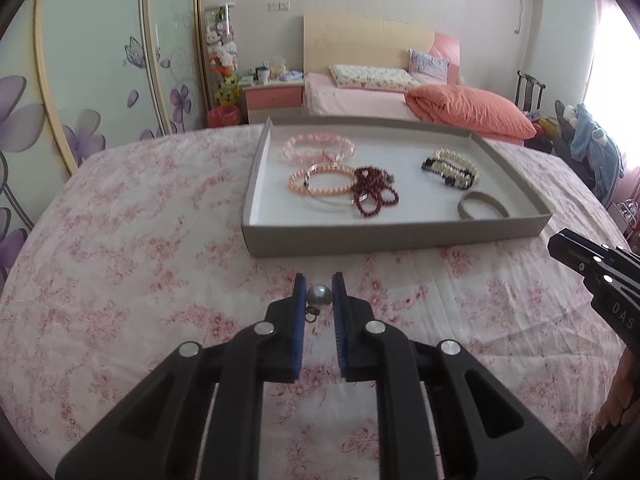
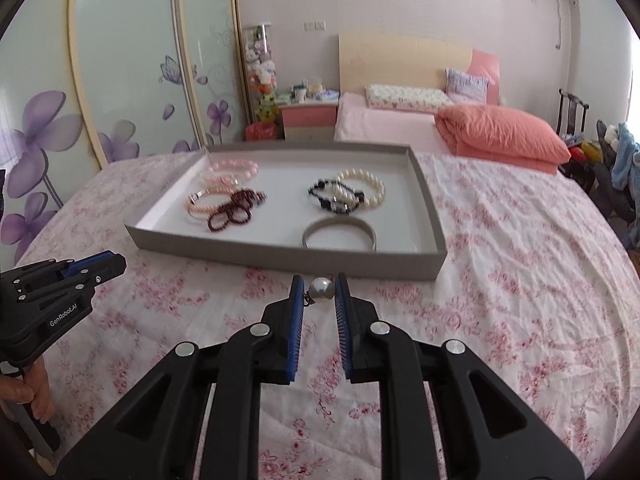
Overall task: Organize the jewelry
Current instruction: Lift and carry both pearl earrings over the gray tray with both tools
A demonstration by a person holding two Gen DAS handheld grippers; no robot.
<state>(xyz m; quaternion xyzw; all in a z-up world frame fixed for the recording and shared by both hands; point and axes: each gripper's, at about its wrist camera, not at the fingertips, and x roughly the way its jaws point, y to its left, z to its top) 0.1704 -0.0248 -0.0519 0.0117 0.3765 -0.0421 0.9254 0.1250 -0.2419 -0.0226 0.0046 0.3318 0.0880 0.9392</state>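
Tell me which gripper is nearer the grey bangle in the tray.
Right. The right gripper, shut on a pearl earring, sits just in front of the tray wall by the grey bangle. The left gripper, shut on another pearl, is farther left of it.

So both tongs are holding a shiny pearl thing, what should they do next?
Probably carry both forward over the grey tray and set them down. The left tongs pinch a grey pearl earring, the right tongs a white pearl earring, and the bracelets already lie in that tray.
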